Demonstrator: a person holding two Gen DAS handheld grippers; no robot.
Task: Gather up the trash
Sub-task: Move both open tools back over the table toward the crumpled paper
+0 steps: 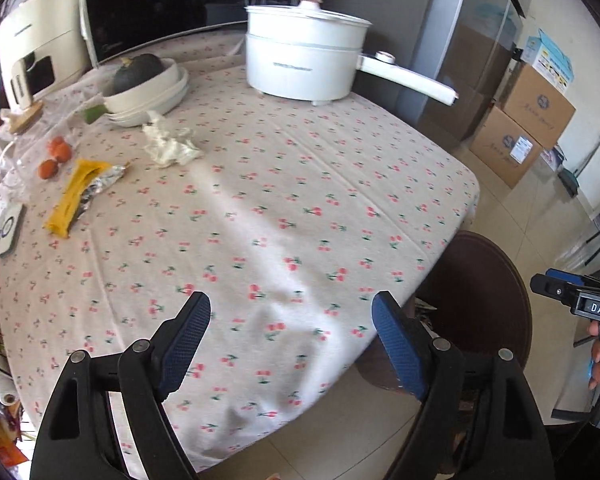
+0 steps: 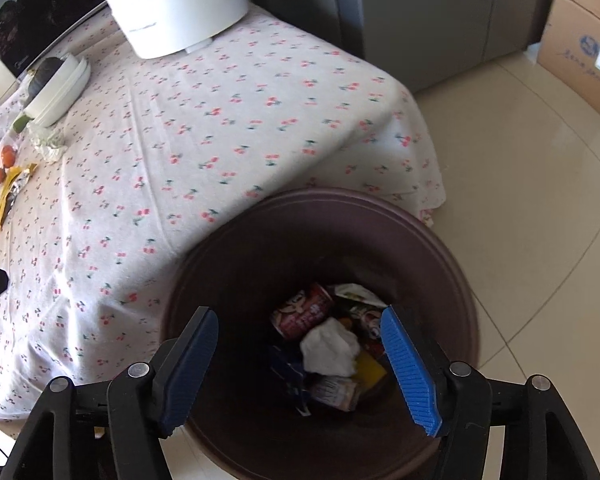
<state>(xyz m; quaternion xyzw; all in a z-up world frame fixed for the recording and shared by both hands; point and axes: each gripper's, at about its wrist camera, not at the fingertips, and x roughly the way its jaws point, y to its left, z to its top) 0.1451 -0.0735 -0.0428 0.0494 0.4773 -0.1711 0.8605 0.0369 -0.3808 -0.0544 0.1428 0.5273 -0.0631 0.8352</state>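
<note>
Gaping right hand-held gripper (image 2: 300,364) above trash bin (image 2: 440,248).

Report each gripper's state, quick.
Left gripper: open, holding nothing, over the tablecloth.
Right gripper: open, holding nothing, above the trash bin.

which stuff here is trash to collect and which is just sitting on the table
Job: crumpled tissue, yellow wrapper, brown bin already holding cans and paper.
Lying about: white pot, squash in bowl, oranges, microwave.
</note>
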